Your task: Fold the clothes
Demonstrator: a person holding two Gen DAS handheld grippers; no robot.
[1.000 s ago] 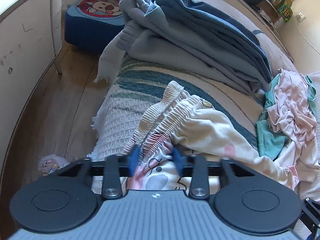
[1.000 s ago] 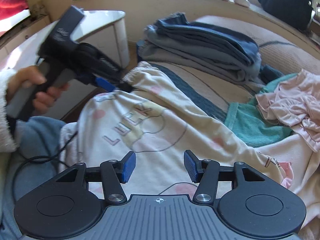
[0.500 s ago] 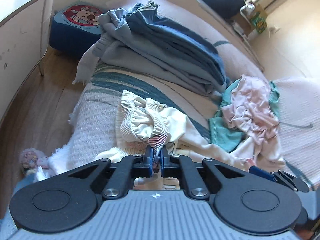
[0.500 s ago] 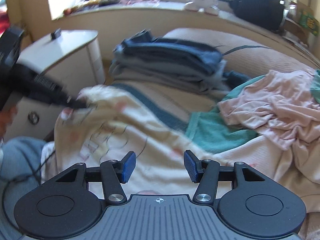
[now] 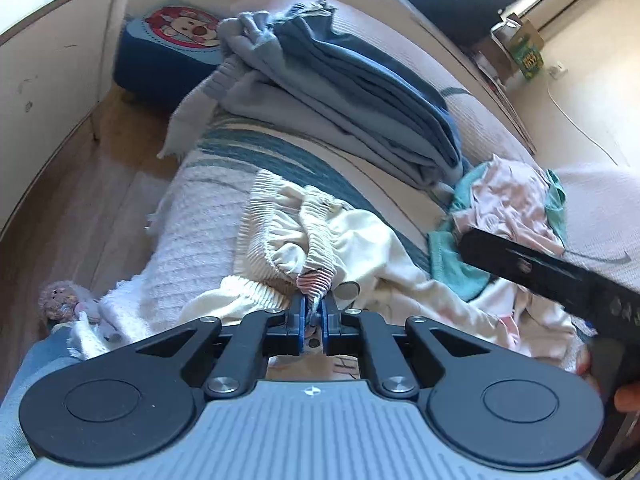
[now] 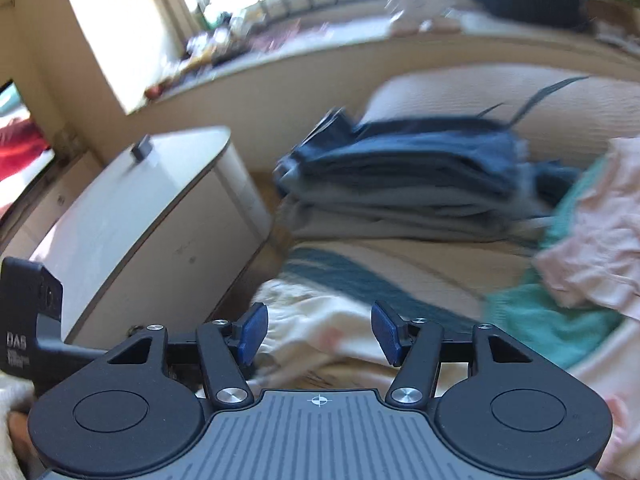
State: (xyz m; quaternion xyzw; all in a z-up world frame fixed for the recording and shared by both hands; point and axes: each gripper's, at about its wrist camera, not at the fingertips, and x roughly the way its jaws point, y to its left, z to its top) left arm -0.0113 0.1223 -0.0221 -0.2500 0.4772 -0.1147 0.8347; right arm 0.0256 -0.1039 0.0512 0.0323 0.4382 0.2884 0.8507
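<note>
Cream printed pants [image 5: 360, 240] lie crumpled on the bed, their ribbed waistband bunched at the near end. My left gripper [image 5: 313, 320] is shut on that waistband, the elastic pinched between the blue pads. In the right wrist view, blurred by motion, my right gripper [image 6: 320, 332] hovers over the cream pants [image 6: 320, 320]; its jaws are opening and nothing is between them. The body of the right gripper [image 5: 560, 272] crosses the right side of the left wrist view.
A folded stack of blue and grey clothes [image 5: 340, 92] lies farther up the bed. A pink garment [image 5: 508, 200] on a teal one [image 5: 452, 264] sits to the right. A white cabinet [image 6: 132, 220] stands left of the bed, with wooden floor [image 5: 80, 208] and a soft toy [image 5: 60, 304].
My left gripper closed on the waistband and lifted it back, bunching the pants. The right gripper swung up and to the left, its view now blurred, and its jaws widened slightly.
</note>
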